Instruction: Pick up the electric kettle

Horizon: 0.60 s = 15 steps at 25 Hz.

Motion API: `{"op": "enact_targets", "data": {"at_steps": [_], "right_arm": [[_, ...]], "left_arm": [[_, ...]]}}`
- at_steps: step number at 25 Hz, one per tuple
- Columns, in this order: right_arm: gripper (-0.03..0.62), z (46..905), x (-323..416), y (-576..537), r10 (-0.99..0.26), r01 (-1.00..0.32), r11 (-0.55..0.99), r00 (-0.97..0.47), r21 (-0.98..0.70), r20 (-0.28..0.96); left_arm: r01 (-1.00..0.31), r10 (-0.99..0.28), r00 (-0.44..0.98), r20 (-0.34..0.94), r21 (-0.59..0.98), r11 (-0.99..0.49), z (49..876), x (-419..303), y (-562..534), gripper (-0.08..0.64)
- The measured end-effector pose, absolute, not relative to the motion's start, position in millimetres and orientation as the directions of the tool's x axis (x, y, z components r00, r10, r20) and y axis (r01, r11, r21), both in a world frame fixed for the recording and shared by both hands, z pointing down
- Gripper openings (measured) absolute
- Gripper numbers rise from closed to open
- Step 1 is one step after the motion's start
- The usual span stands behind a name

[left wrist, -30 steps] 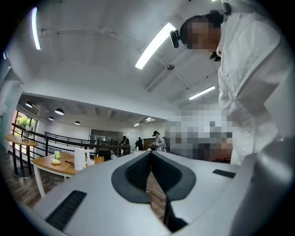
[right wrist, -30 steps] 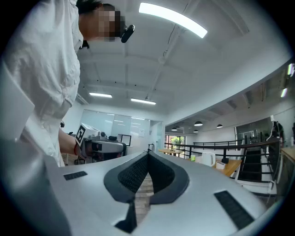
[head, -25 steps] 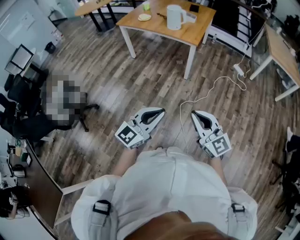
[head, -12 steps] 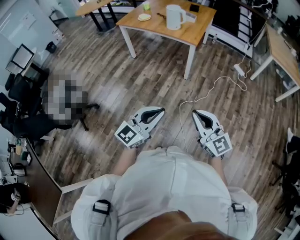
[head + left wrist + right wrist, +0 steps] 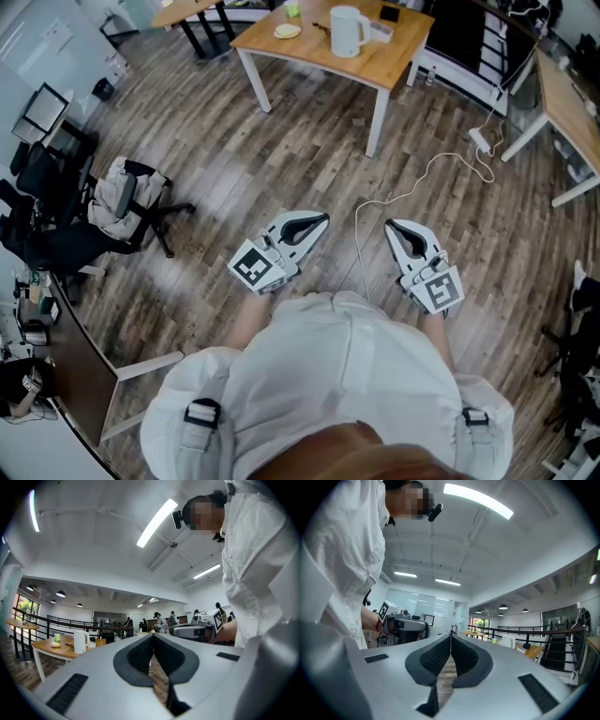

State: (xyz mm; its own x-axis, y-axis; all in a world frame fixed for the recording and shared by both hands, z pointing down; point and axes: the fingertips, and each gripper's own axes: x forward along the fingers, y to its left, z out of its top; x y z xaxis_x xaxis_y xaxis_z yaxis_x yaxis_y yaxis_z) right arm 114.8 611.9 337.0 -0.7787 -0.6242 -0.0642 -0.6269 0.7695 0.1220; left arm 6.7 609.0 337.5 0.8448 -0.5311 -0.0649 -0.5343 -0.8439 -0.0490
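Observation:
A white electric kettle (image 5: 348, 31) stands upright on a wooden table (image 5: 394, 58) far ahead across the room. It shows small in the left gripper view too, kettle (image 5: 80, 642) on the table (image 5: 44, 647) at the left. My left gripper (image 5: 322, 221) and right gripper (image 5: 391, 226) are held level over the wood floor close to my body, both shut with nothing between the jaws. The left gripper (image 5: 153, 635) has its tips touching, and so has the right gripper (image 5: 451, 633). Both are well short of the table.
A white cable (image 5: 405, 194) snakes over the floor between the grippers and the table. An office chair (image 5: 122, 202) with a bag stands at the left, desks (image 5: 570, 112) at the right. A plate (image 5: 287, 30) and small items share the kettle's table.
The table and kettle have slid slightly toward the top of the head view as I step forward. Both grippers keep their pose and stay shut.

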Motion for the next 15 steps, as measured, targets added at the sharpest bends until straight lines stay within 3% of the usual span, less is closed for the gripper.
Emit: {"op": "enact_targets", "data": {"at_steps": [15], "right_arm": [[0.011,346,128,558,-0.639,-0.640,0.760,-0.768,0.112,-0.054]], "left_arm": [[-0.537,-0.535,0.843,-0.050,-0.033,-0.843,349,16,556,0.006]]}}
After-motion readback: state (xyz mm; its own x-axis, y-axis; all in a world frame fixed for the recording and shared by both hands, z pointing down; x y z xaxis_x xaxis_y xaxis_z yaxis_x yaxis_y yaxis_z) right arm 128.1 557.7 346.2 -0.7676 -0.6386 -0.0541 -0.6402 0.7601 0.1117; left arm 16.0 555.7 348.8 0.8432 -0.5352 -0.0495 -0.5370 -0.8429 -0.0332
